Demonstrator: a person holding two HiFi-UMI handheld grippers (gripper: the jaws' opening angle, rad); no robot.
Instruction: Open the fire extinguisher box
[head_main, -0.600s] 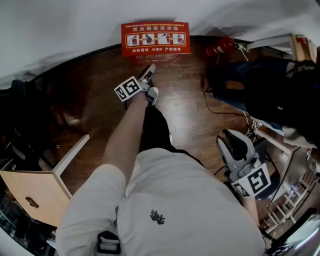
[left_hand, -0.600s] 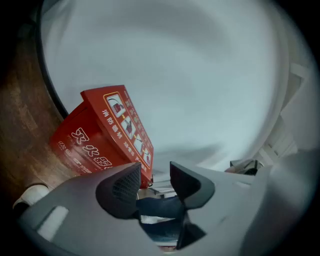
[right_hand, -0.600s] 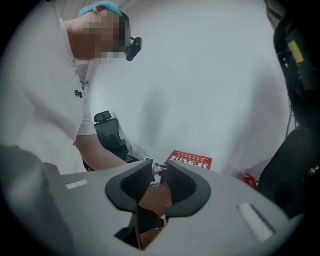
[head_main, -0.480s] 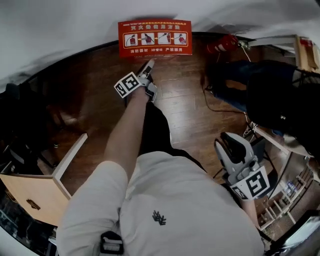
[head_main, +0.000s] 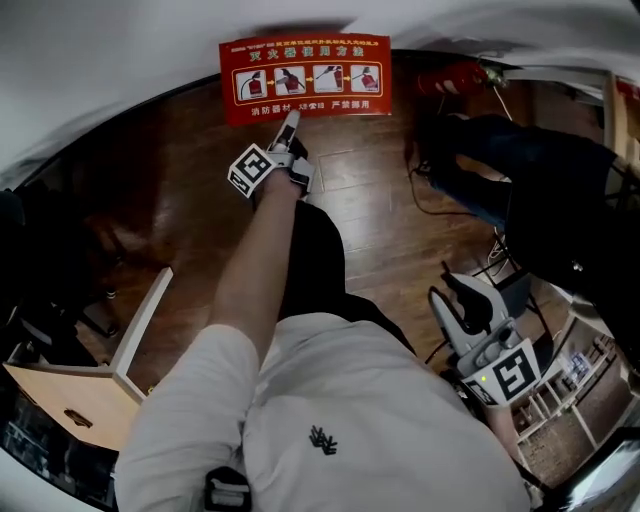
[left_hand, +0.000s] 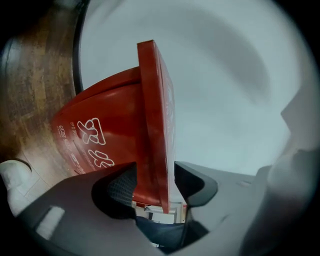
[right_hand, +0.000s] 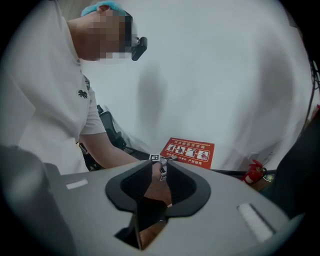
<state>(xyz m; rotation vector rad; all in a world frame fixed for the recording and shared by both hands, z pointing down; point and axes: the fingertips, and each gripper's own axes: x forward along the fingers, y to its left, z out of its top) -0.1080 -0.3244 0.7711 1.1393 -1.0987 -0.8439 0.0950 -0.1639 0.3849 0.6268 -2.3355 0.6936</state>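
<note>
Standing on the wood floor against the white wall, the fire extinguisher box has the edge of its lid straddled by the wide-open left tongs, so taking hold seems the step in hand, with pinching and lifting next, while the right tongs hang slightly apart, empty

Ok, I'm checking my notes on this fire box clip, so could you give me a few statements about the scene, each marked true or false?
1. The edge of the red box lid with white pictogram panels stands between the jaws of the left gripper. True.
2. The right gripper holds the red fire extinguisher. False: nothing is between its jaws, and the extinguisher is over by the white wall.
3. The box stands on a dark brown wood plank floor. True.
4. The lid's pictograms face the wall. False: in the head view they face the person.
</note>
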